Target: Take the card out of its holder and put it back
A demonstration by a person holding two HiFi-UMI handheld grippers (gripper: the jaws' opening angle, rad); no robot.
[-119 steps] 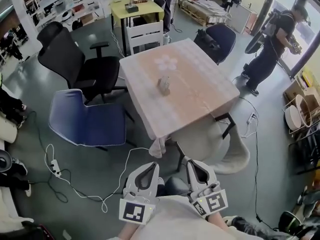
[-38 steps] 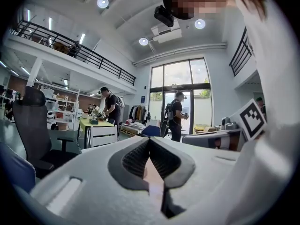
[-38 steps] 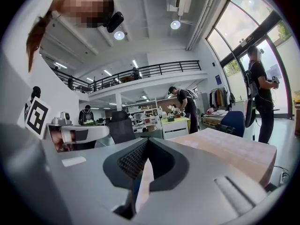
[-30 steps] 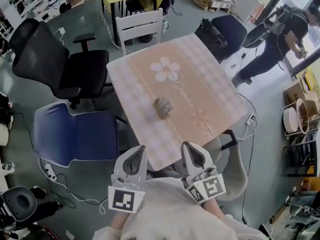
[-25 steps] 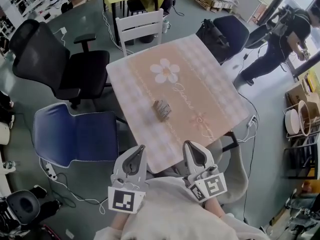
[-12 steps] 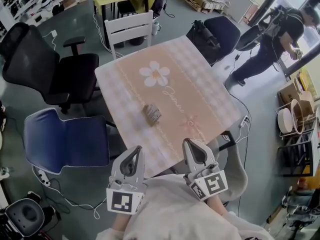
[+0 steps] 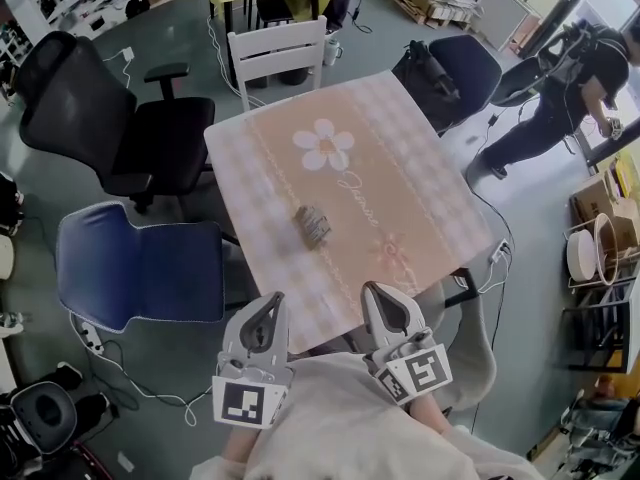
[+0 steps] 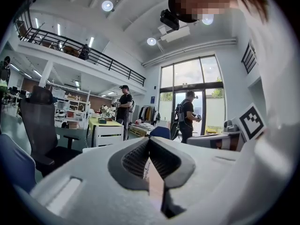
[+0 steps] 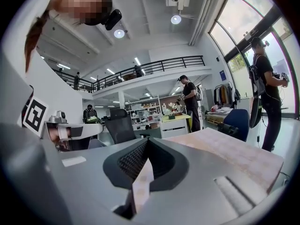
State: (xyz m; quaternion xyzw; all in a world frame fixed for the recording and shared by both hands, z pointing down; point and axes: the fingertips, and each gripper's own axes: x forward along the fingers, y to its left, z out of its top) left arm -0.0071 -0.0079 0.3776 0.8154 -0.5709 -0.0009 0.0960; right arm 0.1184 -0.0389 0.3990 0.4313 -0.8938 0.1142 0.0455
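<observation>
A small grey card holder (image 7: 312,224) stands near the middle of the table (image 7: 420,198), on a peach checked cloth with a flower print. Whether a card sits in it is too small to tell. Both grippers hang below the table's near edge, close to the person's body and well short of the holder. My left gripper (image 7: 269,306) (image 8: 149,140) is shut with nothing between its pads. My right gripper (image 7: 382,294) (image 9: 147,142) is shut and empty too. The right gripper view shows the table's cloth (image 9: 234,153) ahead on the right; the holder is not seen there.
A blue chair (image 7: 140,268) stands left of the table, with a black office chair (image 7: 110,108) behind it. A white chair (image 7: 275,53) and a dark chair (image 7: 455,63) sit at the far sides. A person (image 7: 565,83) stands far right. Cables lie on the floor at left.
The person has come up to the table's near edge since the oldest frame. In the last second the head view only swayed a little. Both grippers stay shut in the same place.
</observation>
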